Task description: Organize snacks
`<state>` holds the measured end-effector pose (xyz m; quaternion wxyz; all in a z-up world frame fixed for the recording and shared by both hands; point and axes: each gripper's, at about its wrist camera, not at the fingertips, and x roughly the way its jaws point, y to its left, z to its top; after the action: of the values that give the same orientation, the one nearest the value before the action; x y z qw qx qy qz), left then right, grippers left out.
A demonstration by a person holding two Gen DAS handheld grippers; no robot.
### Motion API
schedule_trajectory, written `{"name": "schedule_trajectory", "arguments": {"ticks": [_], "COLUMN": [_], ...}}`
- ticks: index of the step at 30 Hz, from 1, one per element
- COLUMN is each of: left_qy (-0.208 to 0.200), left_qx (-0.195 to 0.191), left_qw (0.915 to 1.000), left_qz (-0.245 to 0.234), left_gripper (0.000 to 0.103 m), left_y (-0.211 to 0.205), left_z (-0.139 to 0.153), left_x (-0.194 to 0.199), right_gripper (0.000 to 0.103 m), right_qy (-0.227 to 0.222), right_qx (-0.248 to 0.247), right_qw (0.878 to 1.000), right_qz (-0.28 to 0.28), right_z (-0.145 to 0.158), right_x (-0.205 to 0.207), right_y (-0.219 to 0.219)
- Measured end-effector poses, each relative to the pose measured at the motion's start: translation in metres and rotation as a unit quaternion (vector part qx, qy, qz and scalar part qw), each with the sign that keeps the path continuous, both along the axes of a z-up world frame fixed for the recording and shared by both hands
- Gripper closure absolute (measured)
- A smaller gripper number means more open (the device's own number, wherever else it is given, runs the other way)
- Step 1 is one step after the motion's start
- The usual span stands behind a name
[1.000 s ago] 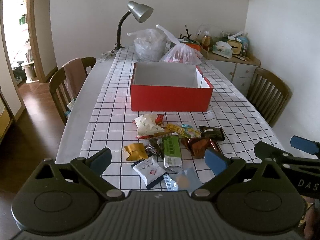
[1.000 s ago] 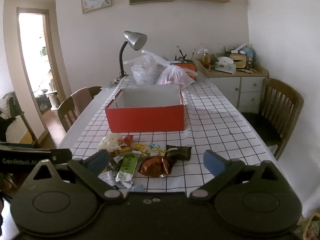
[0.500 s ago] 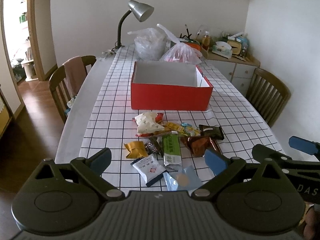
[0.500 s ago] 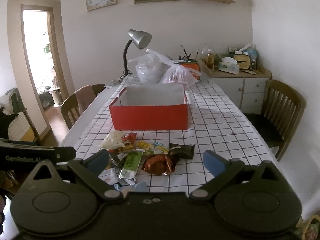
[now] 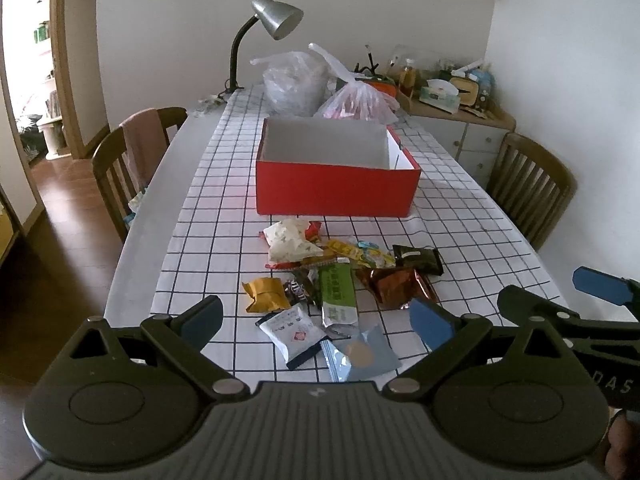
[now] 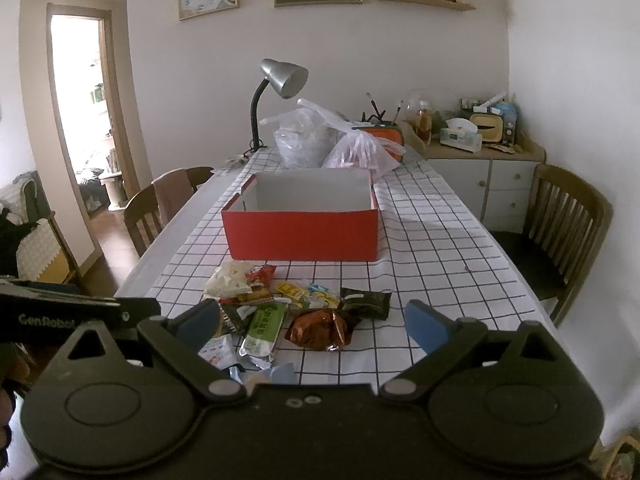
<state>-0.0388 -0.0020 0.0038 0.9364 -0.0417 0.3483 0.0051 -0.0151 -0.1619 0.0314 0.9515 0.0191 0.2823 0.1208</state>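
Note:
A pile of snack packets lies on the checked tablecloth in front of an open, empty red box [image 5: 336, 188] [image 6: 302, 232]. Among them are a green bar [image 5: 337, 290] [image 6: 264, 330], a copper foil pack [image 5: 396, 286] [image 6: 322, 328], a yellow pack [image 5: 266, 294], a white pack [image 5: 292, 332] and a pale blue pack [image 5: 360, 354]. My left gripper [image 5: 316, 322] is open and empty, held near the table's front edge above the white and blue packs. My right gripper [image 6: 312, 326] is open and empty, just short of the pile; it also shows in the left wrist view [image 5: 560, 304].
Two plastic bags [image 5: 320, 88] and a desk lamp [image 5: 268, 28] stand behind the box. Wooden chairs flank the table, one on the left [image 5: 132, 160] and one on the right [image 5: 528, 188]. A cluttered sideboard [image 6: 476, 152] stands at the back right.
Both grippers have risen slightly and drawn back a little; the snacks and box sit lower and nearer in view. Nothing was taken hold of.

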Motion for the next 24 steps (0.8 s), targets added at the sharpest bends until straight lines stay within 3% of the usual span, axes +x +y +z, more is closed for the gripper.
{"name": "schedule_trajectory", "arguments": {"ticks": [24], "left_qy": [0.004], "left_qx": [0.002], "left_qw": [1.0000], "left_qz": [-0.005], "left_gripper": [0.003], "left_y": [0.0035], "left_z": [-0.0028], "left_x": [0.0025], "right_gripper": [0.006], "right_qy": [-0.013], "right_qx": [-0.011], "right_qw": [1.000], "right_qz": [0.004], "right_z": [0.0057], "right_x": [-0.0017], "right_y": [0.0086]}}
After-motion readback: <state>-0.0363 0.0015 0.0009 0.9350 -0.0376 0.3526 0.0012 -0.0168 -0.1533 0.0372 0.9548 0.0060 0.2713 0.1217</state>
